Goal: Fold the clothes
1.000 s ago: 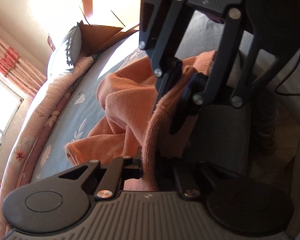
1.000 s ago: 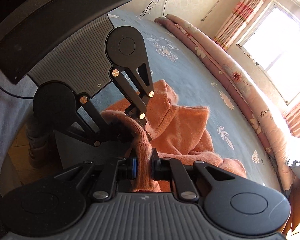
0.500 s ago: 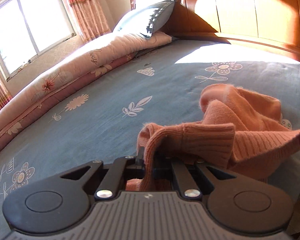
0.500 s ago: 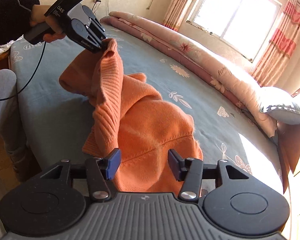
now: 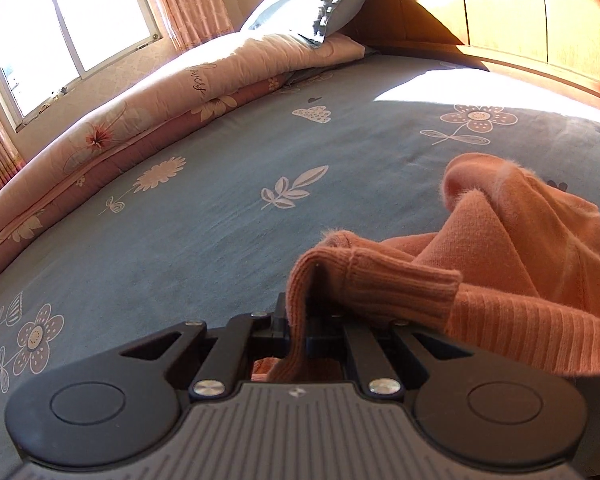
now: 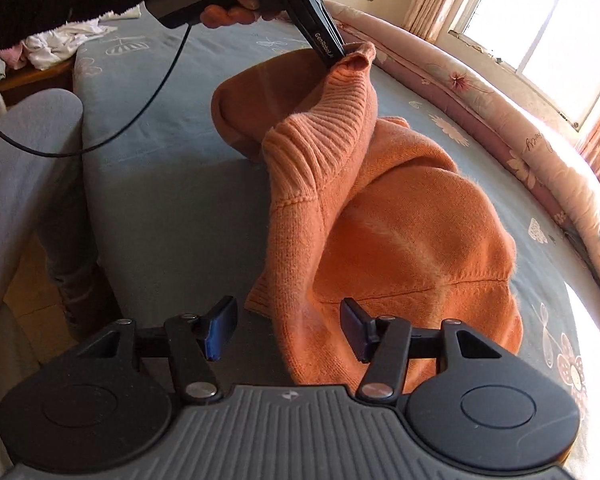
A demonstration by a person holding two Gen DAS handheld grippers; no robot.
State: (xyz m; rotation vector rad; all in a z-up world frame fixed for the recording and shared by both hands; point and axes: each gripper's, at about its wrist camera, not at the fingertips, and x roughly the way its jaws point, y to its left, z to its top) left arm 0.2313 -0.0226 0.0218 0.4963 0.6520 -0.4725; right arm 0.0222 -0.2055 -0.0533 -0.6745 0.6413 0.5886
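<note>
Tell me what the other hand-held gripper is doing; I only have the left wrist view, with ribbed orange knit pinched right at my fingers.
Observer: The right hand-held gripper is open, holding nothing, above the orange sweater.
Operator: Say how much of it I have lifted.
Observer: Only the ribbed edge hangs from your left hand-held gripper; the body lies bunched on the bed.
Operator: Report what is behind me.
Observer: A heap of pale clothes at the bed's far corner.
</note>
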